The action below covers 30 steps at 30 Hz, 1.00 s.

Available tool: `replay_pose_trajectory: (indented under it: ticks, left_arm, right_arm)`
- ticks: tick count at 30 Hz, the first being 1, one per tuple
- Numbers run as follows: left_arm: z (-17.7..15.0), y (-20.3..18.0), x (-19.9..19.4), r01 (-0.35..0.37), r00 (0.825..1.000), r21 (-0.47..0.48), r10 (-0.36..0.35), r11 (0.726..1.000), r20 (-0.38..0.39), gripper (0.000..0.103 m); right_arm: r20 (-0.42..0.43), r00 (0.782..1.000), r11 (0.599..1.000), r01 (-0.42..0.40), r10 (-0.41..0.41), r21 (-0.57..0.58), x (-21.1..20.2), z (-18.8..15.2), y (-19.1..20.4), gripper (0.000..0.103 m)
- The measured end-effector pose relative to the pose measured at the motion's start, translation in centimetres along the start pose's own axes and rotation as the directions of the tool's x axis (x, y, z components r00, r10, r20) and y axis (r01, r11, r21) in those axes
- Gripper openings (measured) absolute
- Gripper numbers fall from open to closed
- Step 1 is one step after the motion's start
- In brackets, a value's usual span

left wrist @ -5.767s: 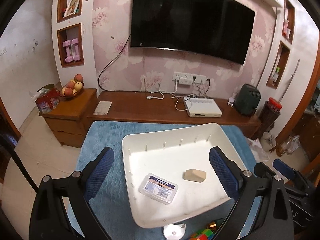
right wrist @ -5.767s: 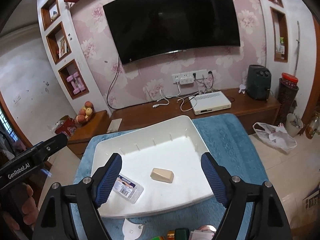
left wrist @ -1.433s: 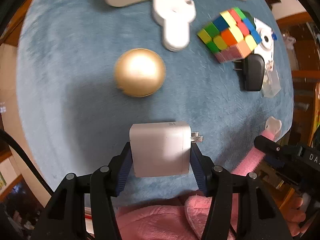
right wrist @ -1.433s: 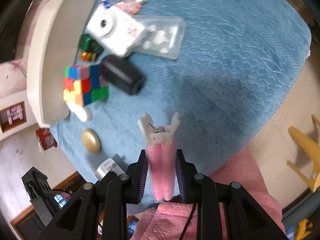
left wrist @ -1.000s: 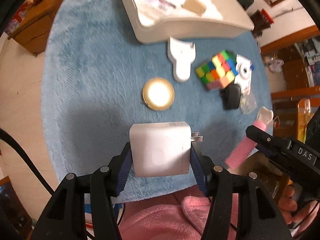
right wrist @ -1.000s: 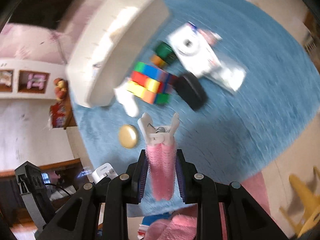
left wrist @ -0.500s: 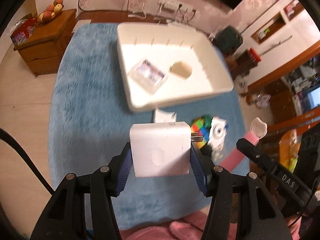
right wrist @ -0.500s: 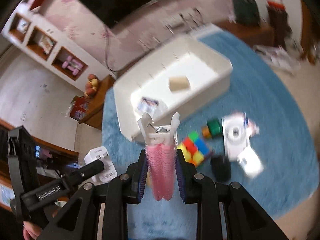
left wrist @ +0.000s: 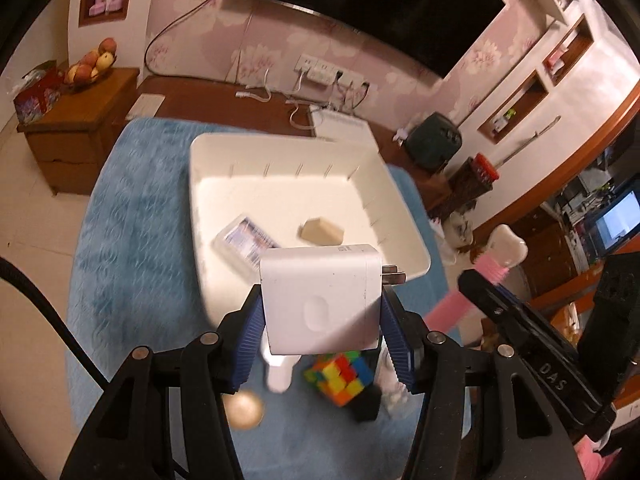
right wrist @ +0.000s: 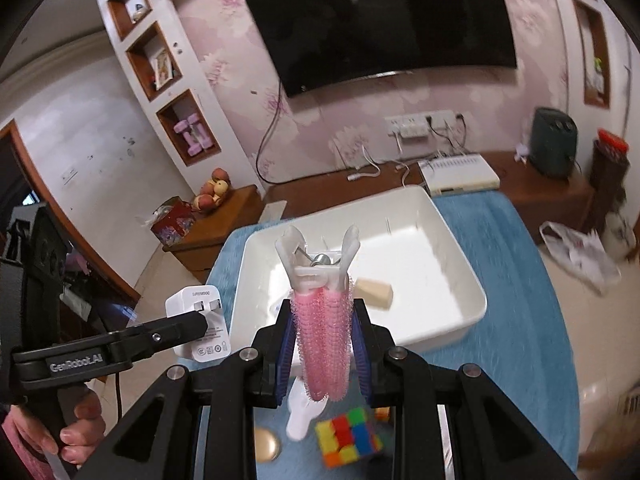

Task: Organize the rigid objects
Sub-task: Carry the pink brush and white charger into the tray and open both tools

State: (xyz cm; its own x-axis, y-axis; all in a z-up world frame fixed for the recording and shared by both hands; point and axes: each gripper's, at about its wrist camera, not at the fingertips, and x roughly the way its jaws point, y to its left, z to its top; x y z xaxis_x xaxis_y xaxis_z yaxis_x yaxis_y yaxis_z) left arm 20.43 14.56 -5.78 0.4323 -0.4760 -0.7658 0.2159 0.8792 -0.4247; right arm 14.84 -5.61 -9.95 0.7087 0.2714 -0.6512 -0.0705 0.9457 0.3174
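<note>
The white charger (left wrist: 320,300) looks like smooth, slightly glossy plastic, with bare metal prongs at its side. The pink hair clip (right wrist: 323,328) is wrapped in fuzzy, bristly mesh, and its white ends look like smooth plastic around a small metal spring. The white bin (left wrist: 404,216) is smooth matt plastic. A plush, furry blue cloth (left wrist: 120,216) covers the surface. The cube (left wrist: 339,377) has glossy coloured plastic tiles. The round gold thing (right wrist: 266,445) has a soft metallic sheen. The cabinet (right wrist: 224,220) is polished wood.

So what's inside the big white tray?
Inside the white tray lie a clear labelled box and a beige block. The held white charger covers the tray's near corner.
</note>
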Motion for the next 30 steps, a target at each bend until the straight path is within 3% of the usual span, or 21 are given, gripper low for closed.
replay_pose_trajectory:
  ticks: [4,10,22,25,27,28,30]
  left_arm:
    - [1.1,-0.7,1.1,0.017,0.999,-0.025,-0.016,1.0,0.038,0.059]
    - [2.8,-1.7,3.9,-0.01,0.998,-0.057,0.013,0.998,0.058,0.059]
    - [3.2,-4.0,7.1,-0.109,0.994,-0.043,0.108,0.993,-0.005,0.059]
    - [3.2,-4.2,7.1,-0.13,0.991,-0.051,0.13,0.99,-0.01,0.061]
    - [3.3,-4.3,6.5,-0.138,0.99,-0.057,0.139,0.989,0.014,0.072]
    - [3.3,-4.4,6.2,-0.145,0.989,-0.062,0.146,0.988,0.023,0.083]
    - [3.3,-4.3,5.5,-0.159,0.985,-0.07,0.163,0.985,0.051,0.084]
  right_arm:
    - [0.035,0.999,0.999,-0.012,0.013,-0.045,1.5,1.3,-1.4,0.027]
    - [0.052,0.999,0.996,0.01,-0.005,-0.088,3.9,3.0,-3.7,0.027]
    - [-0.001,1.0,0.999,0.031,-0.031,-0.019,6.6,4.0,-8.1,0.029]
    - [-0.02,1.0,1.0,0.018,-0.019,-0.006,6.8,3.9,-8.4,0.04]
    - [-0.012,1.0,1.0,0.014,-0.013,0.001,6.6,3.9,-8.5,0.057]
    - [-0.003,1.0,1.0,0.011,-0.011,0.002,6.3,3.8,-8.4,0.059]
    - [0.007,1.0,1.0,0.01,-0.01,-0.003,5.8,3.7,-8.3,0.062]
